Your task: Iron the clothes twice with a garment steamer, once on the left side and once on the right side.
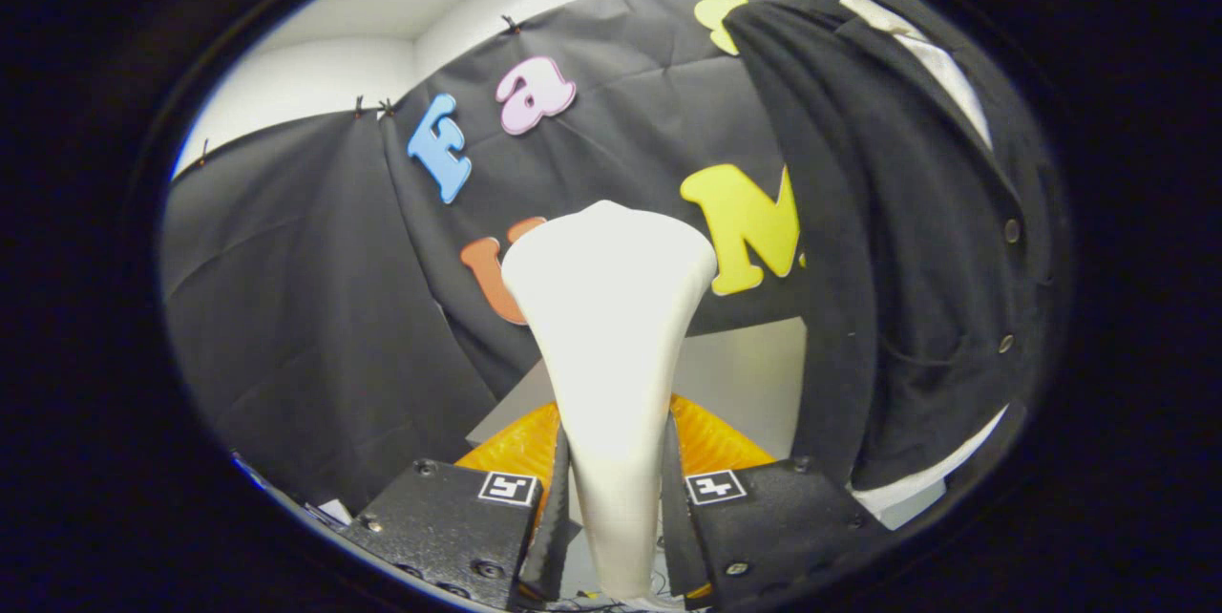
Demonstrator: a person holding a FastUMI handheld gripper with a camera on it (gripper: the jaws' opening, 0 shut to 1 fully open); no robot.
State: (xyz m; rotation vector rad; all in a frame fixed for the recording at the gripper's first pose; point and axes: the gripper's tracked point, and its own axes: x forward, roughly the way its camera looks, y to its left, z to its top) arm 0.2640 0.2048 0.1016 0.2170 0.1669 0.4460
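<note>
Two fingers of the gripper (pixel 611 498) squeeze the thin handle of the white garment steamer (pixel 611 327) from both sides, and its wide head points up, just left of the dark shirt (pixel 916 241) that hangs on the booth wall. The steamer could slip or twist, I think, because the handle is smooth and the fingers only pinch its low end, and then the head might miss the shirt or bump it crooked. No brand or words can be read on the steamer or the shirt.
</note>
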